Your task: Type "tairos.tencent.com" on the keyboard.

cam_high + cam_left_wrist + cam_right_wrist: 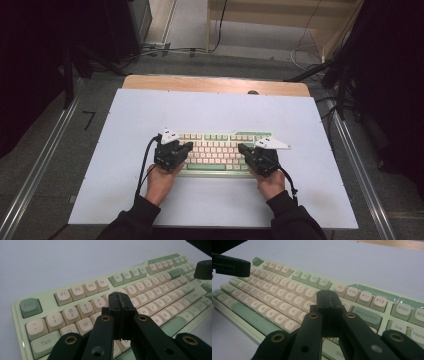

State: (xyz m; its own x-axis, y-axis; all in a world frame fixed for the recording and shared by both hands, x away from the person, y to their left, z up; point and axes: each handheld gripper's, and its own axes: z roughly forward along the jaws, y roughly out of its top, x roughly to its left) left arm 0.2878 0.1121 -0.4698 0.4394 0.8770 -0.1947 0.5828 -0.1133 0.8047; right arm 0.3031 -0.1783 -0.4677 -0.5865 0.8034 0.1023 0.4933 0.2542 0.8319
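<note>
Both hands low, left gripper and right gripper (jaws together) over keyboard

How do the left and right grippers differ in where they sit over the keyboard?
The left gripper sits over the keyboard's left end, near the number and Q-W keys; the right gripper sits over its right end, near Backspace. The left points rightward in the high view; the right points leftward. Both have their fingers closed, holding nothing.

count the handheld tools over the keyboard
2. The left tool is over the left end of the keyboard, jaws shut; the right tool is over its right end, jaws shut too.
</note>
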